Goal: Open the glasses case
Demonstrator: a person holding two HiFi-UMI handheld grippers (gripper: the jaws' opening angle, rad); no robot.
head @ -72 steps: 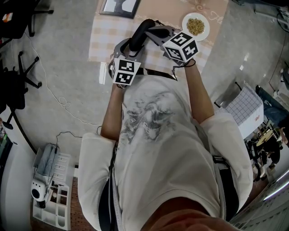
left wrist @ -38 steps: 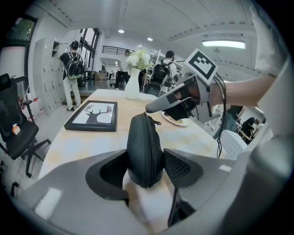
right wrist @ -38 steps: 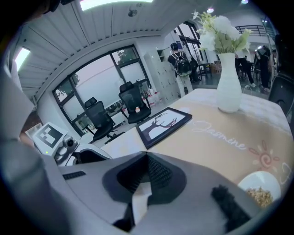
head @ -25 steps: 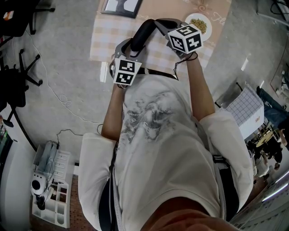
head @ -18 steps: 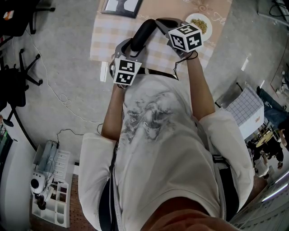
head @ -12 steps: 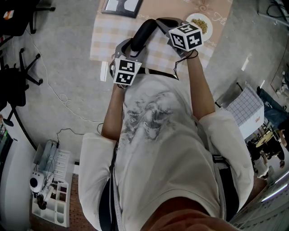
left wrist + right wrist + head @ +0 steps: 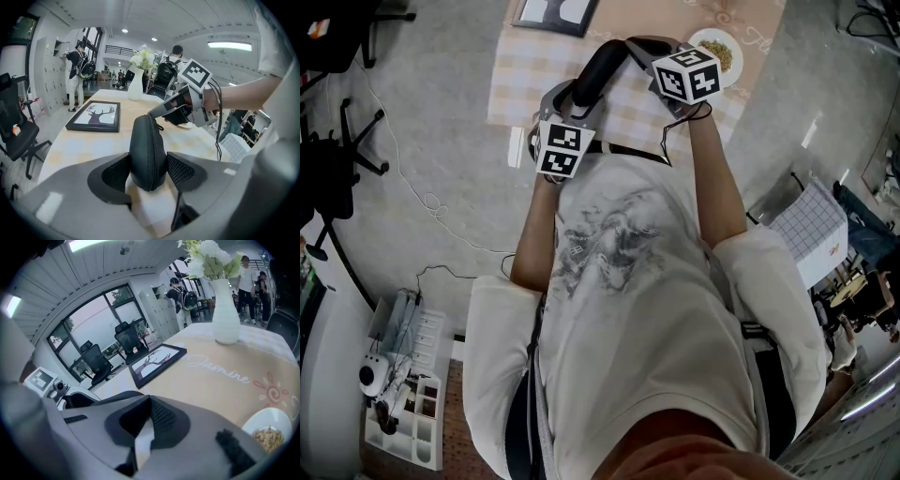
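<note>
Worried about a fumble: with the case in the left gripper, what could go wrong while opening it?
1. The fingers of the left gripper squeeze the case from both sides of its zipper seam, which may clamp it closed.
2. They hold only its near end, so a pull at the far end, where the shut right gripper sits, could lever it loose.
3. The bowl of food lies close by the right gripper; a jerk might knock it.

Head camera looks down; all views share the table (image 7: 516,80).
</note>
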